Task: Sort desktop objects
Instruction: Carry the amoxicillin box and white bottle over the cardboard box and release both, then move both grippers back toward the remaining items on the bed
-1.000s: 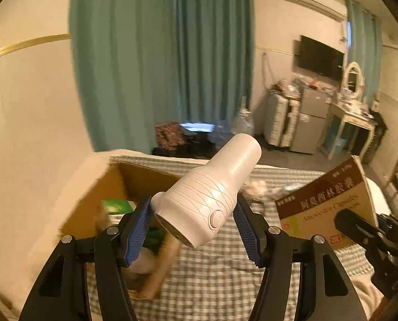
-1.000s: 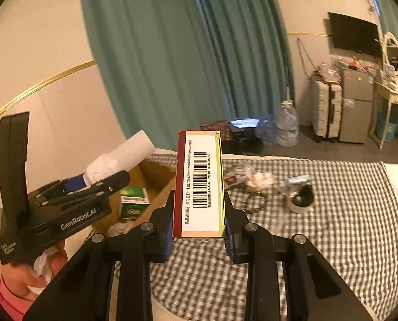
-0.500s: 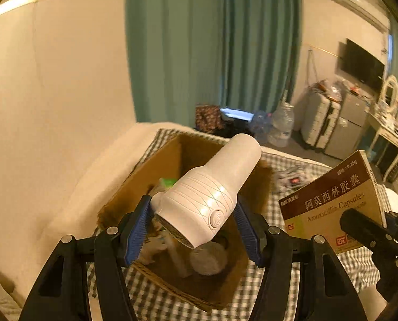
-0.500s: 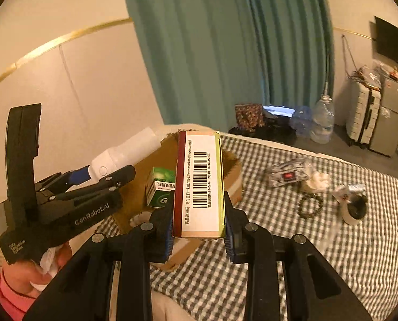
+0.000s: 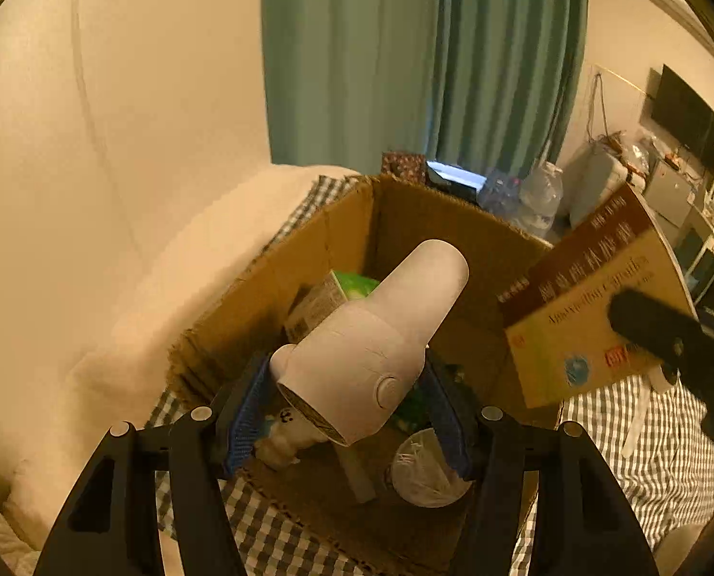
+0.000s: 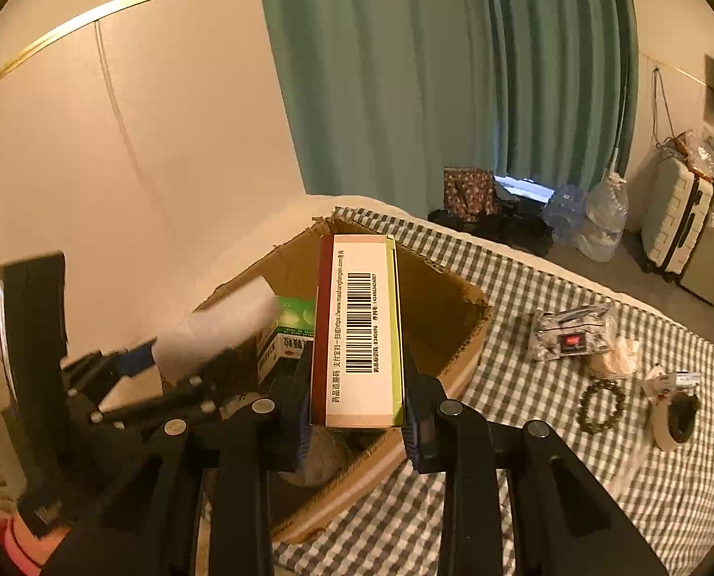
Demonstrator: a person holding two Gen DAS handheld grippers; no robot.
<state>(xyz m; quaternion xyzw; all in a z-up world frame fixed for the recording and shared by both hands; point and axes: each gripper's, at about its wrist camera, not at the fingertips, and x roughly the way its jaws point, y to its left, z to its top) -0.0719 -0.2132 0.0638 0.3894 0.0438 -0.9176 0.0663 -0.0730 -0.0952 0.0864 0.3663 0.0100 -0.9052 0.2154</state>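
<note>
While my left gripper point(image 5: 347, 413) clamps the broad end of the white bottle point(image 5: 371, 350) and my right gripper point(image 6: 357, 422) pinches the amoxicillin capsule box point(image 6: 357, 331) by its two broad faces, both loads hang over the open cardboard box point(image 6: 458, 331) on the checked cloth point(image 6: 549, 432). My worry is the crowding: the two grippers sit close together above one opening, so they could knock each other as I let go. The bottle is held near one end and slanted, so it may swing and roll onto the green carton point(image 5: 352, 285) or the round lidded tub point(image 5: 424, 475) below. The tall capsule box could catch the torn rim and tip outside, towards the bead bracelet point(image 6: 601, 405) and tape roll point(image 6: 676, 420).
</note>
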